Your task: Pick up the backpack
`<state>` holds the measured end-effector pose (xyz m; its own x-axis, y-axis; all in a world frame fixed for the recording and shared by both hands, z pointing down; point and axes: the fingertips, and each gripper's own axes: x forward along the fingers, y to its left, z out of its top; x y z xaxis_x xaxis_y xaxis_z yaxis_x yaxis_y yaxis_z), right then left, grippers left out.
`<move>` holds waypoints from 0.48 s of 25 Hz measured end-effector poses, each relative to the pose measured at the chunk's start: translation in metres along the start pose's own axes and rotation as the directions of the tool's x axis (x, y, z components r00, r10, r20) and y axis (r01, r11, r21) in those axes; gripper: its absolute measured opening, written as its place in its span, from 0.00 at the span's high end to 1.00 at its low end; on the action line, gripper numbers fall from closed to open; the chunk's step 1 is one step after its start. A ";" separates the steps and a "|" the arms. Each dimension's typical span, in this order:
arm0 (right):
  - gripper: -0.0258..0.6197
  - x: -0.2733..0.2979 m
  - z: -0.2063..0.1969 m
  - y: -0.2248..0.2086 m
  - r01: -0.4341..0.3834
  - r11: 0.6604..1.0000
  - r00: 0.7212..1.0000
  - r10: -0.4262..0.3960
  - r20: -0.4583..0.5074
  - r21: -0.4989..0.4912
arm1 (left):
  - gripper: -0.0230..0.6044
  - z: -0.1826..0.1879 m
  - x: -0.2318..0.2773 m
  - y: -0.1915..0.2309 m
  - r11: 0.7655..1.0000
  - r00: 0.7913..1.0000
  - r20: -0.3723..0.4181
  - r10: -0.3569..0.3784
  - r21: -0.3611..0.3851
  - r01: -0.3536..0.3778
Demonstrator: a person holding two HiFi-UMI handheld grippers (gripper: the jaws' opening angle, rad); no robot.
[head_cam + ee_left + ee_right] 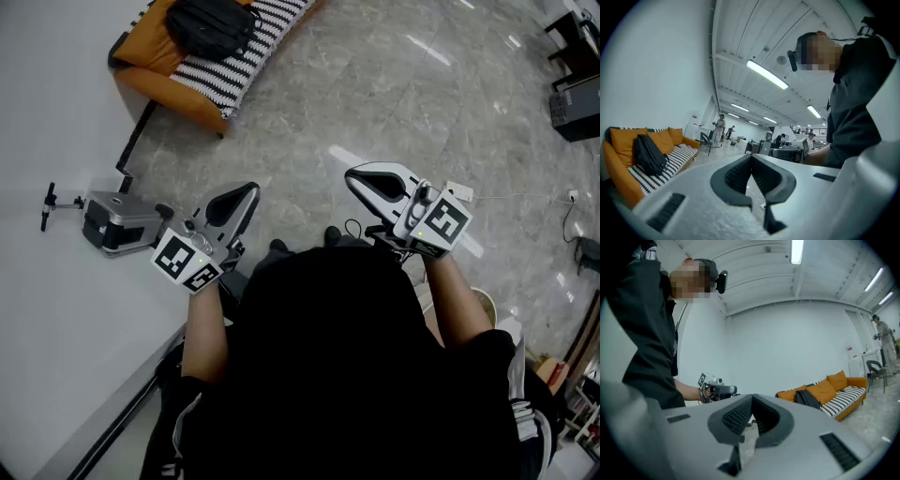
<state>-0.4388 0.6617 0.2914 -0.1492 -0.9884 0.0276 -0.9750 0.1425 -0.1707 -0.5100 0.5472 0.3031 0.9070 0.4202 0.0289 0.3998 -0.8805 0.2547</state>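
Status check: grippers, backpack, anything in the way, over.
Left gripper and right gripper shut, empty. Black backpack on the orange sofa, untouched, well ahead. Bare floor between; grey box off by the wall.

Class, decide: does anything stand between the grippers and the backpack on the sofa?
Nothing visible does. Bare floor separates the left gripper and right gripper from the sofa, where the backpack lies uncovered. The grey machine sits aside by the wall.

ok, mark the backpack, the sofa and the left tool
backpack (211, 28), head view, middle of its black body.
sofa (157, 82), head view, its bare orange side.
left tool (751, 158), left gripper view, where its shut tips meet.
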 end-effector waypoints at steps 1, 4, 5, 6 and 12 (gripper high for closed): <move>0.92 0.002 0.001 0.001 -0.006 1.000 1.000 0.006 -0.003 -0.006 | 0.93 0.000 0.000 0.001 1.000 1.000 0.003 0.000 -0.002 0.000; 0.92 0.008 0.004 0.005 -0.015 1.000 1.000 0.015 -0.002 -0.016 | 0.93 0.000 0.000 0.001 1.000 1.000 0.009 -0.002 -0.008 0.002; 0.92 0.009 0.004 0.007 -0.014 1.000 1.000 0.014 0.000 -0.017 | 0.93 -0.001 -0.002 0.000 1.000 1.000 0.010 -0.003 -0.007 0.003; 0.92 0.010 0.002 0.008 -0.011 1.000 1.000 0.011 0.002 -0.021 | 0.93 -0.001 -0.004 0.000 1.000 1.000 0.013 -0.003 -0.003 0.003; 0.92 0.017 -0.001 0.015 0.006 1.000 1.000 -0.006 0.013 -0.027 | 0.93 0.000 -0.016 0.006 1.000 0.999 0.036 0.021 0.008 -0.021</move>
<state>-0.4559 0.6471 0.2900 -0.1416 -0.9898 0.0159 -0.9799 0.1379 -0.1442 -0.5219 0.5353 0.3037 0.9192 0.3937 -0.0007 0.3817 -0.8910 0.2459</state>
